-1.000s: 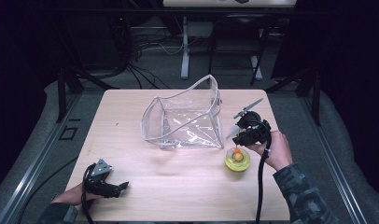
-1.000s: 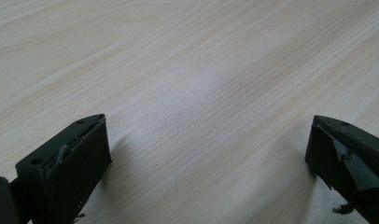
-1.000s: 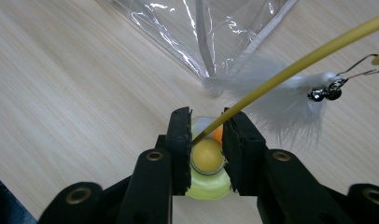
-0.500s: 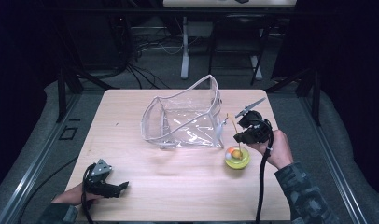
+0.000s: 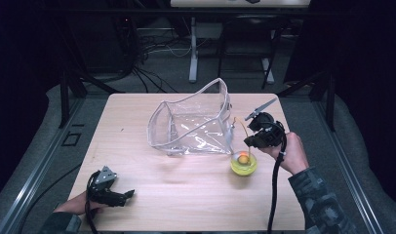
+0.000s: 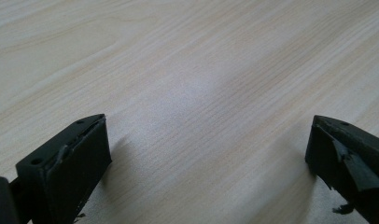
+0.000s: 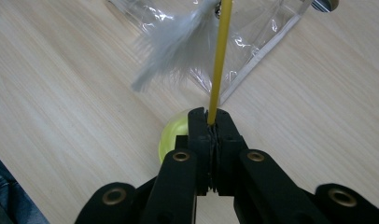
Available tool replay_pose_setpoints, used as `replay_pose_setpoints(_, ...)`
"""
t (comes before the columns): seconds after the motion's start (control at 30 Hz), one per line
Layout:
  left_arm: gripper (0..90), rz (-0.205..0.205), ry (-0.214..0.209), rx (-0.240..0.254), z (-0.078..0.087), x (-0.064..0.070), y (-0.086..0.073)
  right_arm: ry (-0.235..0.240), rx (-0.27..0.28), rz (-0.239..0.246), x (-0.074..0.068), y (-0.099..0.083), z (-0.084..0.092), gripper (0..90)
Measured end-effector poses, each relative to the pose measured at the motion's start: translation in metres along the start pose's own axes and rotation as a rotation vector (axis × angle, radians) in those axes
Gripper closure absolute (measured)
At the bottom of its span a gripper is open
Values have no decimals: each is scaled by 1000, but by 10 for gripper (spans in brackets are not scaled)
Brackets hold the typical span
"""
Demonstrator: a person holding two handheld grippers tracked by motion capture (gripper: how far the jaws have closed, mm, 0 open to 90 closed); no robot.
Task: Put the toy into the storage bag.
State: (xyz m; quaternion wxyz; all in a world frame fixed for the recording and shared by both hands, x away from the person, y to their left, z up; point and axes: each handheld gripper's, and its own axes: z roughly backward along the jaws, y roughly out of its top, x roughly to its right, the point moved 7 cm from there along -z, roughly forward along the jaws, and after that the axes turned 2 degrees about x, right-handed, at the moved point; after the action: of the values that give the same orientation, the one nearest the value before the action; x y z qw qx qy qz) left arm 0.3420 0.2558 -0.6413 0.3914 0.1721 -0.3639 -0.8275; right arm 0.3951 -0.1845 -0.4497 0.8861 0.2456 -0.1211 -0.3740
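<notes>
Light wooden table point(image 5: 152, 195) held a clear plastic pouch point(image 5: 193, 126) near centre; tangled cables point(image 5: 152, 48) and metal stand legs point(image 5: 192, 53) lay on grey floor behind

A cat toy made of a thin yellow-orange wand point(image 7: 220, 56) set in a round yellow-green base point(image 5: 243, 165). The base sits on the light wood table, just beside the near right corner of a clear plastic bag. The wand rises from an orange spot at the base's centre and arches toward the bag. A tuft of pale grey feathers point(image 7: 178, 44) hangs near its upper part, blurred.
</notes>
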Motion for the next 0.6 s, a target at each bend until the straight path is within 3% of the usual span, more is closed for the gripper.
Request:
replay_pose_setpoints(0.37,0,-3,-1,-2,0,0,0,-15,20,4,6,7,21,887)
replay_pose_setpoints(0.6,0,-5,-1,-2,0,0,0,-27,-1,22,9,12,32,887)
